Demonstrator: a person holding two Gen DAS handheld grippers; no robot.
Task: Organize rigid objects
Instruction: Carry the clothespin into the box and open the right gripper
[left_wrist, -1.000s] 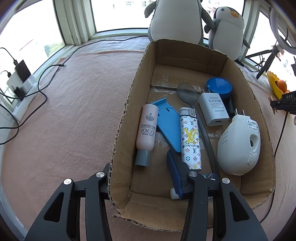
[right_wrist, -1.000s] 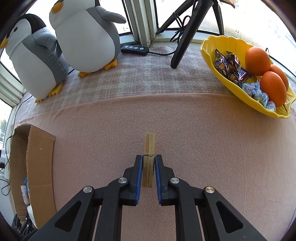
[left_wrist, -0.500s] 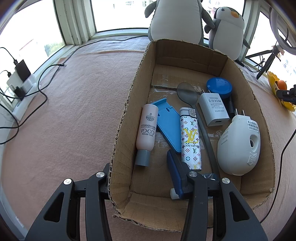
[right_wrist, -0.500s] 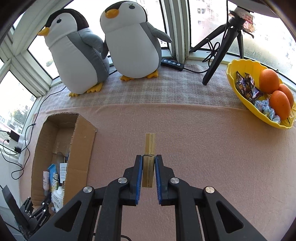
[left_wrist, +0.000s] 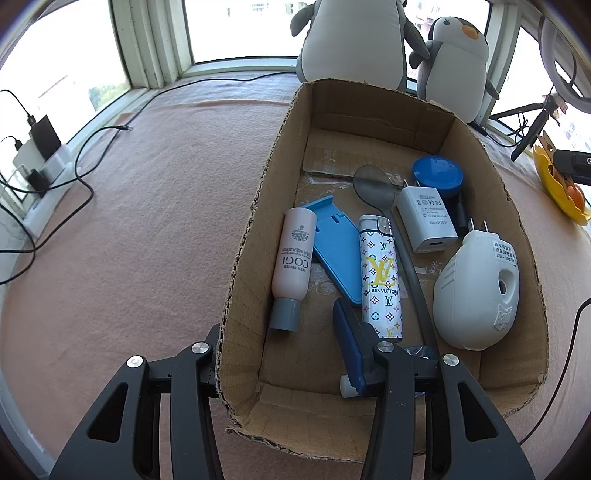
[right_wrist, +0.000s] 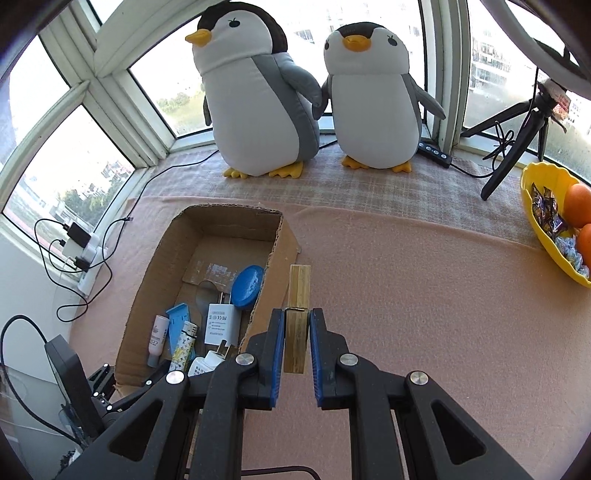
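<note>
A cardboard box (left_wrist: 498, 177) (right_wrist: 155, 273) holds a pink COGI bottle (left_wrist: 293, 258), a patterned lighter (left_wrist: 380, 277), a blue stand (left_wrist: 336, 251), a grey spoon (left_wrist: 371, 184), a white adapter (left_wrist: 426, 218), a blue lid (left_wrist: 437, 175) and a white plug-in device (left_wrist: 476, 291). My left gripper (left_wrist: 284, 354) straddles the box's near left wall, jaws wide apart. My right gripper (right_wrist: 297, 343) is shut on a wooden clothespin (right_wrist: 298, 317), held in the air above the pink cloth, right of the box.
Two plush penguins (right_wrist: 258, 99) stand by the window behind the box. A yellow bowl (right_wrist: 532, 206) of oranges and sweets sits at the right. A tripod (right_wrist: 517, 136) stands at the back right. Chargers and cables (left_wrist: 40, 155) lie at the left edge.
My right gripper has swung left and risen with the clothespin, bringing the box and penguins into its view. My left gripper and the box have not moved.
</note>
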